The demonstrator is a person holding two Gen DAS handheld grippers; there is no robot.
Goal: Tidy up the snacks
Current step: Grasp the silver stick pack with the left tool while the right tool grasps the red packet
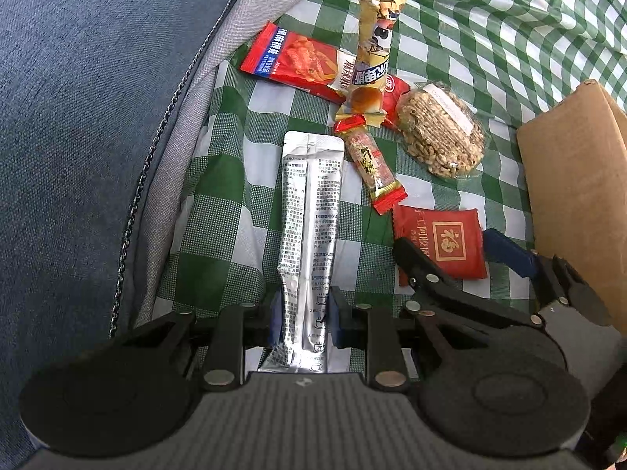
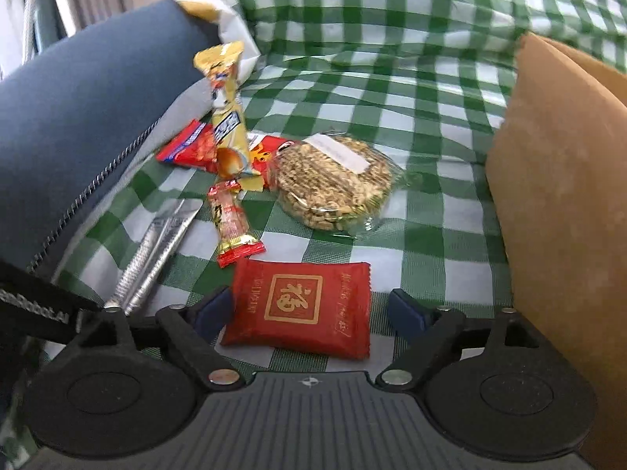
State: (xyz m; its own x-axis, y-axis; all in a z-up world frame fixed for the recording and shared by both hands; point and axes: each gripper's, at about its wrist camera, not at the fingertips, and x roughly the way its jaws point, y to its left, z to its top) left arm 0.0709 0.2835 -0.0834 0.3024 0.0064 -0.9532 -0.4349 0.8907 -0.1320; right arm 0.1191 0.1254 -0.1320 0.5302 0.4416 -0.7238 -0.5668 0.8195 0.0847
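1. The left gripper [image 1: 301, 321] is clamped on the near end of a long silver sachet [image 1: 311, 211], which runs straight ahead of it over the green checked cloth [image 1: 219, 211]. The sachet looks light, thin and floppy, with slick foil, so a hold near its end will probably let the far part droop.
2. The right gripper [image 2: 309, 309] stands wide, nothing pinched, with a square red packet [image 2: 299, 309] lying flat between its fingers; the left pad is about at the packet's edge, the right pad clear of it.
3. That packet looks light, puffy and slippery. A pinch across its 2 side edges seems safest, pressing gently in case the contents crumble.
4. Just ahead and left of the right gripper lies a small red-and-gold candy bar [image 2: 233, 223], near the packet's corner.
5. Further ahead sits a round peanut cake [image 2: 333, 182] in clear wrap, likely brittle.
6. Beyond, a yellow bun packet [image 2: 227, 117] lies over a red snack bag [image 2: 188, 147].
7. Close to the right gripper's right side rises a cardboard box [image 2: 560, 203], crowding any sideways swing.
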